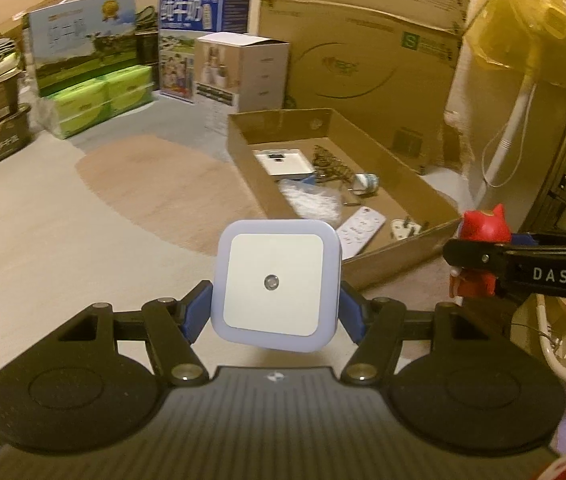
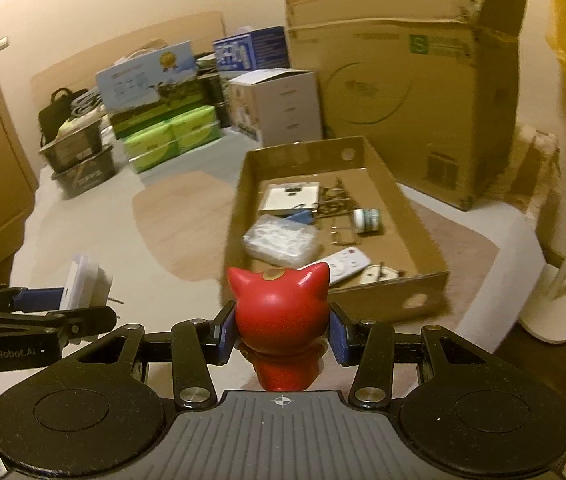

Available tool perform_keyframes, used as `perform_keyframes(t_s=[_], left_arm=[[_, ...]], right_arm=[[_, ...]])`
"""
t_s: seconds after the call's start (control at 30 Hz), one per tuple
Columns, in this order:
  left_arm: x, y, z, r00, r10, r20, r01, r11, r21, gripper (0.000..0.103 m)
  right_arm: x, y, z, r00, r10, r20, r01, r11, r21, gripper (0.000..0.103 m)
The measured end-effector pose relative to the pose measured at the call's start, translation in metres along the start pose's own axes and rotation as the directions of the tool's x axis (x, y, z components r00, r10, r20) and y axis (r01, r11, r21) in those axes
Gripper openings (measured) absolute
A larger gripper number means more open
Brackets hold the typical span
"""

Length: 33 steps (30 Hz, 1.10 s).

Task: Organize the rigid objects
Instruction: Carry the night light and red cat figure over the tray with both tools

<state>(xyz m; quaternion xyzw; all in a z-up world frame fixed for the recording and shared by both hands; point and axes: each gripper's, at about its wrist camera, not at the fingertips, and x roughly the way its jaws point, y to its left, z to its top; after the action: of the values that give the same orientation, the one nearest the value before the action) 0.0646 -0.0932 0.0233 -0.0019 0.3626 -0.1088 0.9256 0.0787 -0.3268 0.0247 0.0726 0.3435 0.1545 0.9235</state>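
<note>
Left gripper [image 1: 275,304]: blue pads clamp the two side edges of a square white night light [image 1: 277,286], its flat face turned toward the camera; an edge grip on a flat-sided thing, likely chosen so the plug pins — seen sticking out behind in the right wrist view — stay free; light held clear of the floor, short of the tray.

Centre: shallow cardboard tray [image 1: 403,254] on the floor ahead of both grippers, open top; inside lie a white flat box [image 1: 283,162], a bag of small white parts [image 1: 313,200], a remote [image 1: 361,232], a roll of tape [image 1: 365,182] and some dark metal bits; judged to be the collecting place, since loose rigid items already sit there.

Right gripper [image 2: 283,330]: jaws closed on a red cat figurine [image 2: 279,312], pads at its narrow neck below the head — the waist gives a sure hold on a rounded, smooth body; figurine upright, near the tray's front wall, not yet over it.

Both items carried, neither placed; next step, by my reading, is to bring each over the wall and set it on bare cardboard.
</note>
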Motion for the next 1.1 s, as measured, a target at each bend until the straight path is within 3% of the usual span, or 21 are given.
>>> perform_keyframes(t_s=[0.47, 1.1], left_arm=[[0.041, -0.047, 0.032, 0.998, -0.065, -0.006, 0.065, 0.996, 0.062, 0.063], [0.107, -0.055, 0.067, 0.998, -0.048, -0.027, 0.05, 0.995, 0.089, 0.063]], right_arm=[[0.005, -0.049, 0.029, 0.998, -0.046, 0.029, 0.046, 0.999, 0.005, 0.046], [0.074, -0.08, 0.072, 0.999, -0.035, -0.017, 0.035, 0.999, -0.015, 0.046]])
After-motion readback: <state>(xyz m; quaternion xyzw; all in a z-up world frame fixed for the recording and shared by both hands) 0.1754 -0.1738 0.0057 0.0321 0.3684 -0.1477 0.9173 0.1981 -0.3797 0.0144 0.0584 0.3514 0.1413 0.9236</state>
